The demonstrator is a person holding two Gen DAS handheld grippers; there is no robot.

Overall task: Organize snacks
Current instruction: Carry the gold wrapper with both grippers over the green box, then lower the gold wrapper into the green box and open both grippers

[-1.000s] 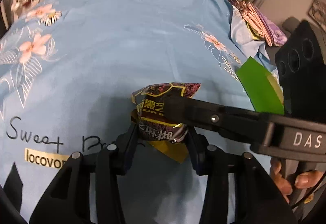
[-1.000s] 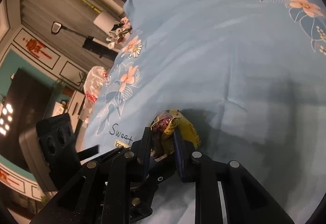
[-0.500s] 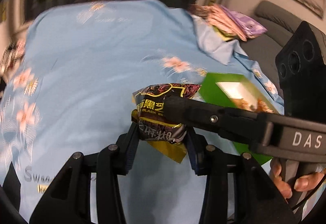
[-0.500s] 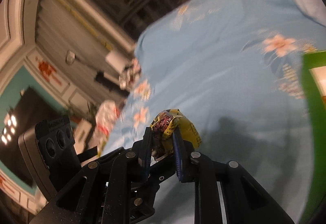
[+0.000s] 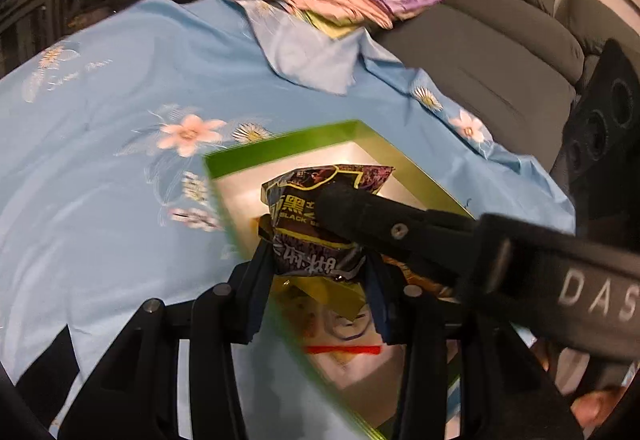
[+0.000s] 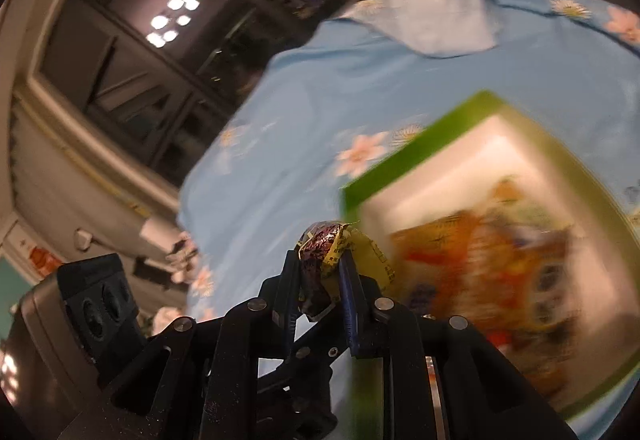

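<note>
Both claws are clenched on one snack packet [image 5: 316,228]: the left claw [image 5: 318,260] grips its lower body between its pads, and the right claw [image 6: 322,260] pinches its crimped end. The packet is dark purple-black foil with yellow edging, white Chinese characters and the word "BLACK"; a yellow-green flap hangs from its underside. It is held in the air over a green box [image 5: 280,148] with a pale inner wall. Inside the box lie colourful snack wrappers [image 6: 492,260], orange and yellow, blurred. The box sits on a counter covered by a light blue floral cloth [image 5: 100,180].
</note>
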